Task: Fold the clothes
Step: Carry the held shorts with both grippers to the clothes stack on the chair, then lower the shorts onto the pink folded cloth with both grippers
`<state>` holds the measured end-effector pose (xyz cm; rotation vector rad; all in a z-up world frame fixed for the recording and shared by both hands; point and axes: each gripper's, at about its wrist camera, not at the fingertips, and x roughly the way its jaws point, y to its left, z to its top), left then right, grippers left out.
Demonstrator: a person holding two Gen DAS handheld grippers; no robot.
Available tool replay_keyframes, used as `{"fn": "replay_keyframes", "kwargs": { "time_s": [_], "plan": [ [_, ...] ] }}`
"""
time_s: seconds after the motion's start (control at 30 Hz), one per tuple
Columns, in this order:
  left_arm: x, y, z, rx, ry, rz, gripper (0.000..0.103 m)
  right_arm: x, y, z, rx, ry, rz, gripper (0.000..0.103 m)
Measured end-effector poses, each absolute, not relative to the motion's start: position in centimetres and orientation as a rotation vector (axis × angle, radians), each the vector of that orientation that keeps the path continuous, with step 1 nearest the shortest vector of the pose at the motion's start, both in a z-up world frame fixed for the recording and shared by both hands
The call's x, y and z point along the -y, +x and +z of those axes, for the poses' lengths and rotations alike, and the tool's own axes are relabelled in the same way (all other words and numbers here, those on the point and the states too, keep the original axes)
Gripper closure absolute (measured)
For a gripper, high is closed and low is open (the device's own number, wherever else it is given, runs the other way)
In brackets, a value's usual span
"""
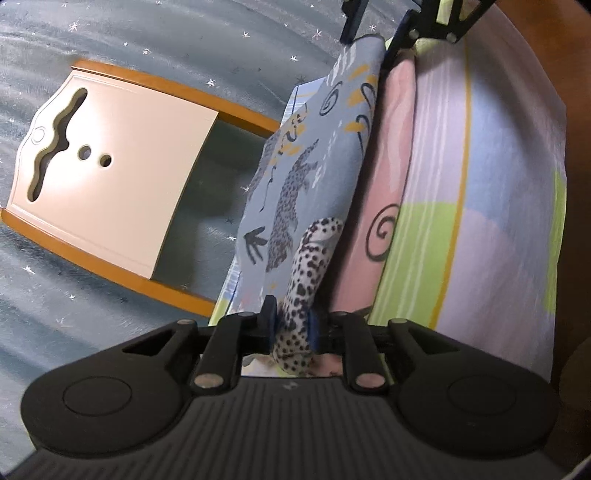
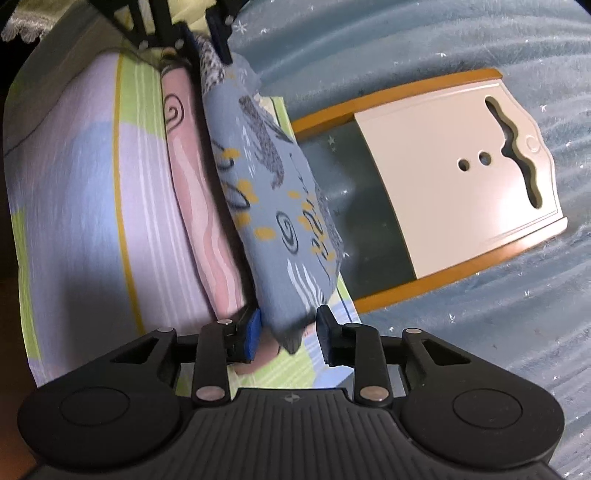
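A grey-blue garment [image 1: 303, 155] printed with spotted cats and yellow marks hangs stretched between my two grippers above the bed. My left gripper [image 1: 291, 317] is shut on its black-and-white spotted end. At the far end my right gripper [image 1: 376, 29] holds the other end. In the right wrist view the same garment [image 2: 266, 184] runs from my right gripper [image 2: 290, 325], whose blue pads press its bulky folded end, up to the left gripper [image 2: 203, 40]. A pink cloth [image 1: 388, 166] [image 2: 199, 177] lies on the bed right beside the hanging garment.
The bed carries a pastel striped sheet [image 1: 480, 184] [image 2: 85, 184] in lilac, green and blue. Beyond the bed's edge, a white panel with orange wooden rails [image 1: 110, 166] [image 2: 461, 166] lies on a blue-grey star-patterned carpet [image 1: 184, 37] [image 2: 480, 332].
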<state>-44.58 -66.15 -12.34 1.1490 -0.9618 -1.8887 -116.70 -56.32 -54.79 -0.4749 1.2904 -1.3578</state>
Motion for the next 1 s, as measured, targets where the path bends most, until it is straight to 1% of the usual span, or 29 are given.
{"fn": "replay_keyframes", "kwargs": {
  "time_s": [0.03,0.07,0.1,0.17,0.27,0.3,0.33,0.43,0.5,0.53,0.6,0.63,0.67,0.83,0.9,0.93,1.0],
  "plan": [
    [66.0,-44.7,-12.5,0.967,1.154,-1.886,0.090,56.6,-117.4,-55.3,-1.294,-0.468,-1.355,0.076],
    [65.7,-44.6,-12.7,0.970,1.168,-1.887,0.092,56.8,-117.8,-55.7,-1.298,-0.461,-1.351,0.083],
    [65.7,-44.8,-12.8,0.971,1.182,-1.887,0.093,56.6,-117.4,-55.3,-1.303,-0.451,-1.339,0.085],
    [65.8,-44.8,-12.7,0.961,1.182,-1.890,0.093,56.0,-116.4,-54.4,-1.313,-0.442,-1.328,0.088],
    [65.4,-44.6,-12.5,0.959,1.175,-1.894,0.093,56.0,-113.7,-53.1,-1.305,-0.448,-1.344,0.088],
    [65.2,-44.5,-12.7,0.964,1.180,-1.891,0.091,55.9,-113.5,-53.0,-1.308,-0.448,-1.348,0.088],
    [65.0,-44.4,-12.8,0.969,1.186,-1.888,0.090,55.5,-112.9,-52.8,-1.320,-0.453,-1.348,0.092],
    [64.9,-44.0,-13.0,0.968,1.193,-1.880,0.089,55.2,-111.2,-52.7,-1.333,-0.500,-1.344,0.085],
    [64.9,-43.8,-12.9,0.950,1.185,-1.882,0.089,55.2,-111.6,-53.4,-1.325,-0.522,-1.336,0.081],
    [64.9,-43.8,-12.9,0.949,1.183,-1.883,0.089,55.3,-111.3,-53.1,-1.331,-0.536,-1.331,0.076],
    [64.9,-43.7,-13.0,0.950,1.180,-1.884,0.089,55.5,-112.5,-53.9,-1.349,-0.560,-1.315,0.075],
    [64.9,-43.7,-13.0,0.953,1.181,-1.885,0.089,55.9,-113.0,-54.6,-1.364,-0.561,-1.301,0.071],
    [64.8,-43.7,-13.1,0.956,1.182,-1.886,0.089,56.1,-113.3,-55.1,-1.377,-0.565,-1.289,0.071],
    [64.9,-43.3,-12.6,0.901,1.152,-1.914,0.087,56.8,-113.5,-56.2,-1.376,-0.565,-1.268,0.071],
    [64.9,-43.1,-12.4,0.891,1.153,-1.916,0.087,57.6,-114.4,-57.1,-1.365,-0.541,-1.275,0.074],
    [65.0,-43.0,-12.4,0.890,1.156,-1.913,0.087,58.2,-114.8,-57.6,-1.357,-0.525,-1.281,0.080],
    [64.9,-42.6,-12.4,0.897,1.164,-1.914,0.084,58.3,-115.2,-57.9,-1.344,-0.501,-1.290,0.083]
  ]
}}
